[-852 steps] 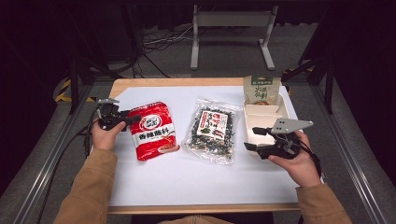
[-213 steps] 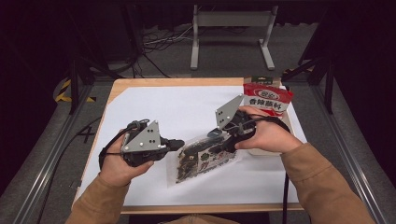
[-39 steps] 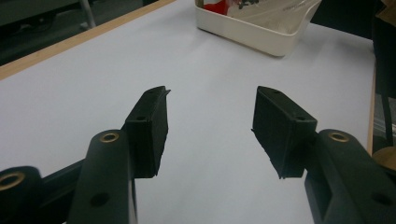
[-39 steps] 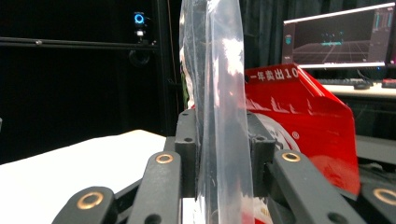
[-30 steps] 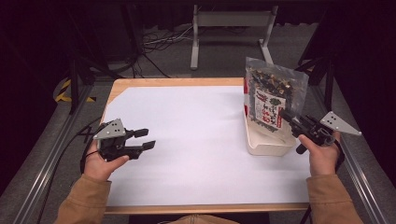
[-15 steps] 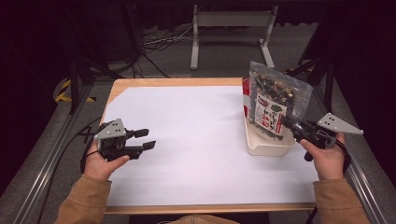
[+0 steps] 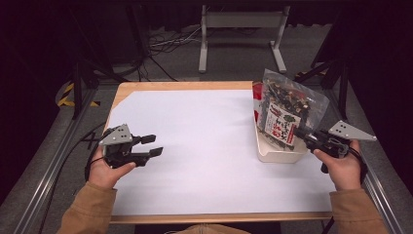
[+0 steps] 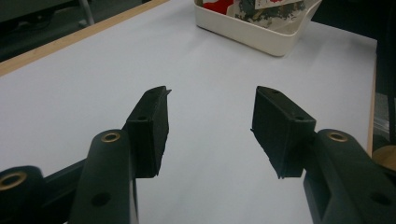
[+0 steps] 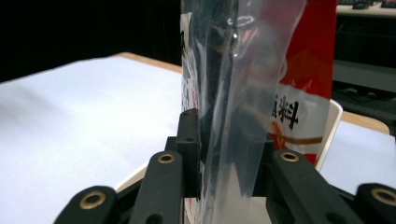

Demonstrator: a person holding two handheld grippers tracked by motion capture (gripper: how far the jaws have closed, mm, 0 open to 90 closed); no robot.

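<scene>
A clear bag of dark snack mix stands upright in the white bin at the table's right edge. My right gripper is shut on the bag's lower right edge. In the right gripper view the black jaws pinch the bag's clear film, and my right gripper sits just over the bin's rim. A red snack bag stands behind it in the same bin. My left gripper hovers open over the bare white table at the left, holding nothing.
The white sheet covers the wooden table from the left hand across to the bin. From the left gripper view the bin is far ahead. Metal rails run along both sides; a stand and cables lie beyond the far edge.
The right gripper has lowered and tilted the clear bag slightly while it stands in the bin. The left gripper has stayed where it was, still open.
</scene>
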